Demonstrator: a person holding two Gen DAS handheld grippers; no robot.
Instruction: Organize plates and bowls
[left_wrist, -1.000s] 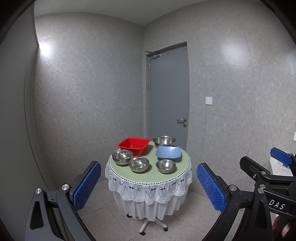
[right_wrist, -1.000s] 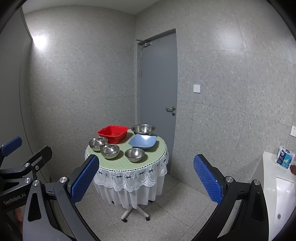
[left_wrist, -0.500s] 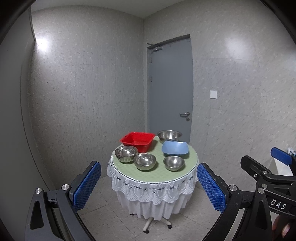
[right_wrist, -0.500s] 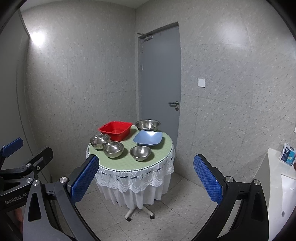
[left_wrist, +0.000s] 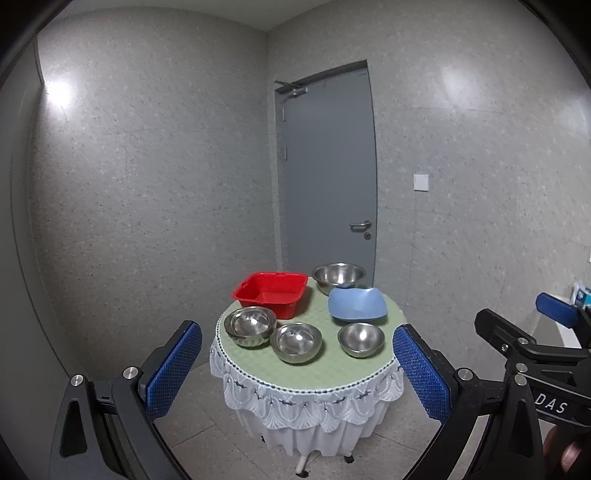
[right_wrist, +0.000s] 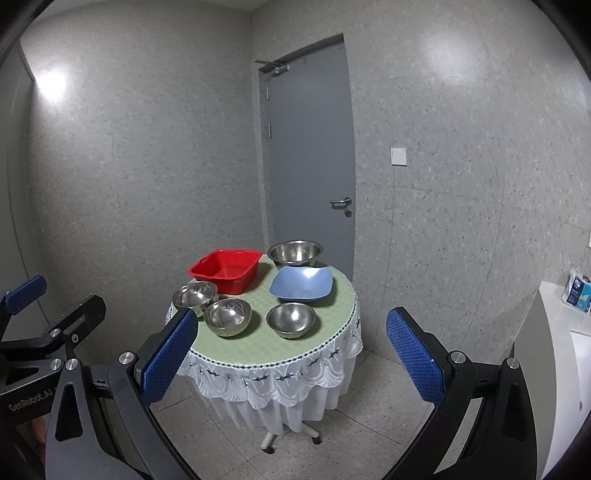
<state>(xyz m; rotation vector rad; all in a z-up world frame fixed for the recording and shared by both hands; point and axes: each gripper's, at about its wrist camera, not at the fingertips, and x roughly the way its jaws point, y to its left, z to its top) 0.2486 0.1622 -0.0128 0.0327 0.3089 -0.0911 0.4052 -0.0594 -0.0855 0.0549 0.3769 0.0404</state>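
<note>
A small round table (left_wrist: 317, 369) (right_wrist: 258, 350) with a green cloth holds a red tub (left_wrist: 271, 293) (right_wrist: 224, 270), a blue square plate (left_wrist: 356, 304) (right_wrist: 301, 284), a large steel bowl (left_wrist: 338, 276) (right_wrist: 294, 253) at the back, and three small steel bowls (left_wrist: 250, 325) (left_wrist: 295, 341) (left_wrist: 361, 339) in front. They also show in the right wrist view (right_wrist: 194, 296) (right_wrist: 228, 316) (right_wrist: 290, 319). My left gripper (left_wrist: 295, 373) and right gripper (right_wrist: 291, 360) are open and empty, short of the table.
A grey shut door (left_wrist: 328, 177) stands behind the table in the room's corner. A white counter with a sink (right_wrist: 565, 369) is at the right, with a small packet (right_wrist: 576, 291) on it. The floor is tiled around the table's wheeled foot (right_wrist: 288, 435).
Both grippers have moved closer to the table, which now looks larger in both views. Both stay open and empty.
</note>
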